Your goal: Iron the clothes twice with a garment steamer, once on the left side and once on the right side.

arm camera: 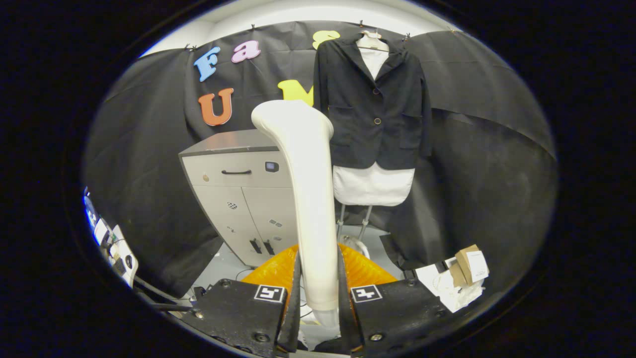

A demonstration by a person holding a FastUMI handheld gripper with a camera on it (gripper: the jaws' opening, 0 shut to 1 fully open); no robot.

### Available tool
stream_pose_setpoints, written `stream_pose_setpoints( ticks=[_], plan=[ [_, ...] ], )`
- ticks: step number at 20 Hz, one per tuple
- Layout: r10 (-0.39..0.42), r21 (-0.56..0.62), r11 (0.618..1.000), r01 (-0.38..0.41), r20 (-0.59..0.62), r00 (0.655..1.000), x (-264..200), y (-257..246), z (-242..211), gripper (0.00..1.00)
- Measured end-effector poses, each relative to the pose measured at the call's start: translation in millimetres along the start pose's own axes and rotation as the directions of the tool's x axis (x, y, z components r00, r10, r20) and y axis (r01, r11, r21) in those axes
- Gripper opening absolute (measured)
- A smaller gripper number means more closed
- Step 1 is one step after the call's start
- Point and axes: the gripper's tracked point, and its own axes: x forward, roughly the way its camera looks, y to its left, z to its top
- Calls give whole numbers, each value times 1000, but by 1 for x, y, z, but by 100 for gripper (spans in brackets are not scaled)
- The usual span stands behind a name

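Tongs [318, 293] in your hand are clenched on the handle of the garment steamer [309, 199], with a finger pressed against each side of it near its lower end. You have the steamer standing upright between the fingers, its pale body rising to a broad head that tips toward the cabinet side. Beyond it and a little to one side, the dark jacket [373, 107] hangs on a hanger [373, 42] against the booth wall, buttoned over a white shirt [372, 185] whose hem shows below the jacket's edge. The steamer head sits level with the jacket's sleeve but apart from it, not touching the cloth. Two thin metal legs [353, 223] run down from under the shirt. Beside the steamer on the other side stands a grey cabinet [238, 191] with a drawer and two doors. Something orange and ribbed [271, 271] lies just behind the fingers, and cardboard and white packaging [459, 278] sit on the floor under the jacket.
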Motion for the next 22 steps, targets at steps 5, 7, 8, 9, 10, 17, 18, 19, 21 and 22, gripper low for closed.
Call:
stream_pose_setpoints(
  ticks=[5, 7, 8, 9, 10, 17, 18, 19, 21, 22],
  plan=[
    [-12, 18, 1000, 12, -9, 1000, 2, 1, -2, 35],
    [-15, 18, 1000, 15, -11, 1000, 3, 0, -2, 35],
    [-16, 16, 1000, 16, -11, 1000, 3, 1, -2, 35],
    [-17, 15, 1000, 17, -11, 1000, 4, 0, -2, 35],
    [-18, 14, 1000, 18, -12, 1000, 4, 0, -1, 35],
    [-4, 11, 1000, 4, -26, 1000, 8, 5, 2, 35],
    [1, 7, 1000, 0, -30, 1000, 9, 7, 2, 35],
    [6, 3, 1000, -6, -33, 999, 9, 9, 2, 35],
    [16, -10, 1000, -16, -35, 999, 11, 12, 4, 35],
    [17, -13, 1000, -18, -35, 999, 11, 12, 5, 35]
  ],
)
